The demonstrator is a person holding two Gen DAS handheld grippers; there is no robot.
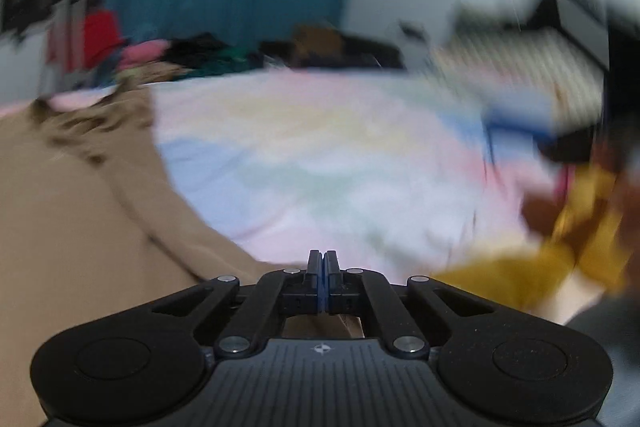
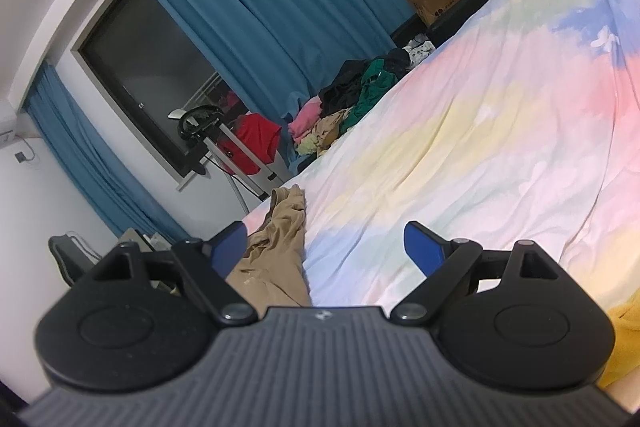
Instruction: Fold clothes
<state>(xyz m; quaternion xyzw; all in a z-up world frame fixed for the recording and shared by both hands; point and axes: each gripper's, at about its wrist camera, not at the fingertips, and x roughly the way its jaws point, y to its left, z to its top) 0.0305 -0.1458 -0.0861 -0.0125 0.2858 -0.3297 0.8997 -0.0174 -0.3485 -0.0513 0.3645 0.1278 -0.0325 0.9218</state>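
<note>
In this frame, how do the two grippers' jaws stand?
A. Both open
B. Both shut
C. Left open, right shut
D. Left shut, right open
D. The left gripper has its jaws pressed together with no cloth visibly between them, while the right gripper has its blue-padded jaws spread wide above the tan garment on the pastel duvet.

The middle of the pastel bedspread (image 2: 500, 131) lies bare, open to a gripper. Tan trousers (image 2: 276, 247) cover its near left edge, and a yellow garment (image 2: 628, 331) sits near right. A heap of clothes (image 2: 348, 99) crowds the far left edge.
</note>
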